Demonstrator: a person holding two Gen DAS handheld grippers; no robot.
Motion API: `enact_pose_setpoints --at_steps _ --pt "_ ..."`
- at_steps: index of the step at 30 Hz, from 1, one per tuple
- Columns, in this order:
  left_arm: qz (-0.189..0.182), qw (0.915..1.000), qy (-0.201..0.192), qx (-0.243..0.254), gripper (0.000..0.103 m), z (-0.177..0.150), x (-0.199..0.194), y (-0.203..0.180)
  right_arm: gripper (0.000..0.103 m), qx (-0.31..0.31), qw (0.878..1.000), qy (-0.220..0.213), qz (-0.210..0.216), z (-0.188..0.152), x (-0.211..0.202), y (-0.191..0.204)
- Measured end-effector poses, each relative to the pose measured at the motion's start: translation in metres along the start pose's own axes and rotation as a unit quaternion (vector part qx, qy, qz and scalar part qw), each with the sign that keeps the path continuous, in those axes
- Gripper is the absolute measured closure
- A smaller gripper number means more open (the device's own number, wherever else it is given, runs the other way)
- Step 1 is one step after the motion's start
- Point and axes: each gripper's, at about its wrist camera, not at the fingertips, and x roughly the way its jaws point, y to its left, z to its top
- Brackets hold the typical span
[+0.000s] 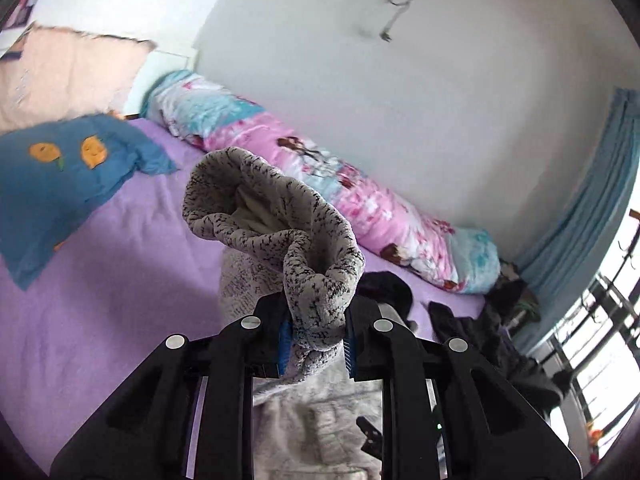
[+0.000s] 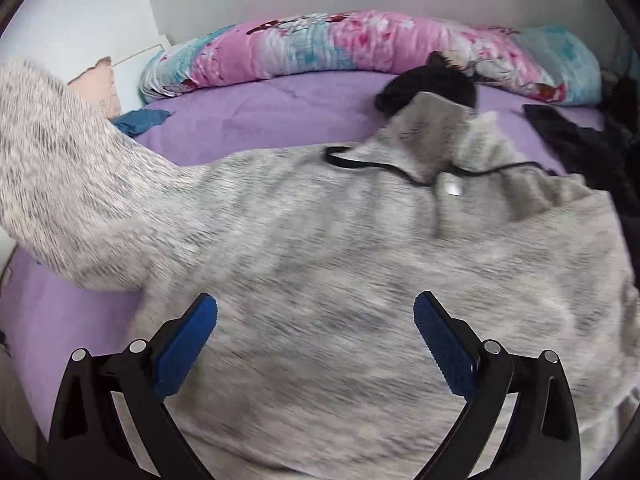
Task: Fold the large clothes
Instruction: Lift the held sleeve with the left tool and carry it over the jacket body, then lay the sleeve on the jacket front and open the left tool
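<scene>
In the left wrist view, the left gripper [image 1: 316,334] has its jaws clamped on the cuff of a grey sweater sleeve [image 1: 276,216], which is lifted above the bed [image 1: 104,280]. The sleeve's open end curls up in front of the camera, showing a paler lining. More of the grey sweater lies below the gripper on the purple sheet. A blue pillow [image 1: 68,176] with orange motifs sits toward the bed's head end, and a rolled pink and blue quilt [image 1: 320,196] runs along the far edge against the wall. Dark clothes [image 1: 472,328] lie near the foot of the bed.

In the right wrist view, the right gripper [image 2: 316,340] hangs with its jaws spread wide, holding nothing, just above the grey sweater [image 2: 340,260]. The sweater body is spread across the middle of the bed, its hood toward the far edge, with a black drawstring [image 2: 372,166] across the chest. The raised sleeve rises out of frame at the left. A black garment [image 2: 432,80] lies beyond the hood, beside the quilt.
</scene>
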Motion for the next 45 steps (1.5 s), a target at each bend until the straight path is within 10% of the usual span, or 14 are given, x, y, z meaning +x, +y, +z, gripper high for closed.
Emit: enact_pose_setpoints --at_steps 12,18,29,37,40,42,45 --pt "-0.084 0.9858 0.112 0.093 0.084 -0.093 0.088 -0.182 0.006 0.156 0.983 -0.003 -0.100 -0.033 -0.061 -0.199" --pt "-0.097 0.9723 0.184 0.107 0.084 -0.163 0.147 -0.220 0.005 0.061 0.981 0.068 -0.168 -0.060 -0.004 -0.213" --pt "-0.076 0.9534 0.242 0.163 0.084 -0.250 0.201 -0.246 0.006 0.094 0.988 0.059 -0.108 -0.050 -0.032 -0.233" --pt "0.000 0.9149 0.251 0.316 0.082 -0.346 0.223 -0.269 0.006 0.182 0.976 0.054 -0.102 -0.056 -0.053 -0.281" --pt "0.019 0.8852 0.242 0.397 0.052 -0.395 0.225 -0.268 0.006 0.210 0.972 0.050 -0.096 -0.056 -0.056 -0.293" --pt "0.031 0.8723 0.197 0.447 0.005 -0.411 0.216 -0.270 0.006 0.205 0.973 0.045 -0.094 -0.054 -0.059 -0.292" --pt "0.007 0.8744 0.164 0.457 0.006 -0.410 0.197 -0.269 0.006 0.210 0.974 0.032 -0.075 -0.048 -0.062 -0.289"
